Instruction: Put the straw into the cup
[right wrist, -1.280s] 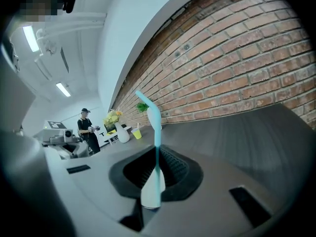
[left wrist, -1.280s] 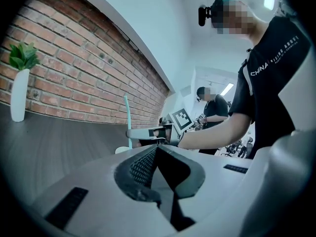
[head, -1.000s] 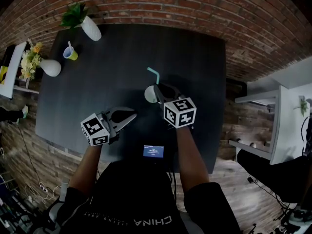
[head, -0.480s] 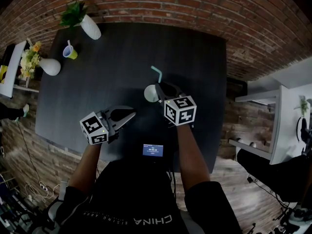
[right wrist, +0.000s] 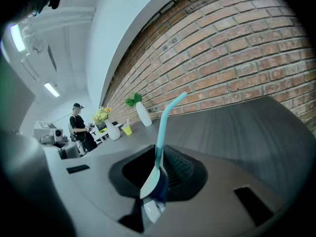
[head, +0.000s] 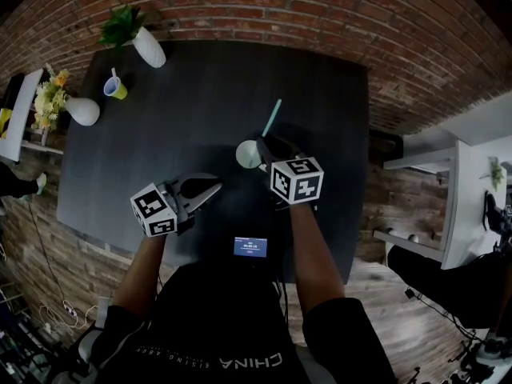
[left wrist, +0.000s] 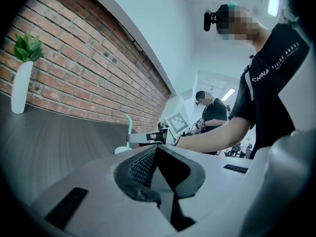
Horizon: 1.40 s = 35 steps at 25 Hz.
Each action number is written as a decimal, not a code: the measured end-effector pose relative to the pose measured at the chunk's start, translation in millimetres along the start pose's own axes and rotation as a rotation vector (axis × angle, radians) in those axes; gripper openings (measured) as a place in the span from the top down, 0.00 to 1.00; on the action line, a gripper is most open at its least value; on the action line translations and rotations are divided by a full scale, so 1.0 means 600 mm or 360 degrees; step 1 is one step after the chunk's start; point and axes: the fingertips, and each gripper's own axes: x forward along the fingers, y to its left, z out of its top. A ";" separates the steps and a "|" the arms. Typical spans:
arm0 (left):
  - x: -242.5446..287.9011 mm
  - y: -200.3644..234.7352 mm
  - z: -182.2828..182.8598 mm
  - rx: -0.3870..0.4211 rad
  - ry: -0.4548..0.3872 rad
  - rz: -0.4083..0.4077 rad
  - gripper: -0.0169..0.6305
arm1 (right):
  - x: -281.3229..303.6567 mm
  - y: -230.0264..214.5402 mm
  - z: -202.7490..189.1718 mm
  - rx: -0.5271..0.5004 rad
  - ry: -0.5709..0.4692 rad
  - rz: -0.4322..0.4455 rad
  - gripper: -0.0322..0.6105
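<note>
Head view looks down on a dark table [head: 160, 158] with a white cup [head: 247, 154] standing on it. Just right of the cup is the right gripper [head: 268, 145], its jaws clenched on the lower end of a teal straw [head: 273, 118]. The straw slants away from the cup toward the brick wall [head: 320, 14] and is outside the cup, not in it. In the right gripper view the straw [right wrist: 165, 122] rises from between the closed jaws and bends near its top. The left gripper [head: 214, 186] lies left of the cup and nearer the person, apart from it. In the left gripper view its jaws meet with nothing between them. Far left of the cup stand a mug [head: 116, 88], a flower vase [head: 82, 110] and a plant vase [head: 149, 45].
</note>
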 end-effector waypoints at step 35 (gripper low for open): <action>-0.046 -0.078 0.040 0.0125 -0.0111 -0.0060 0.97 | -0.223 0.193 0.043 -0.0270 -0.0119 -0.0043 0.90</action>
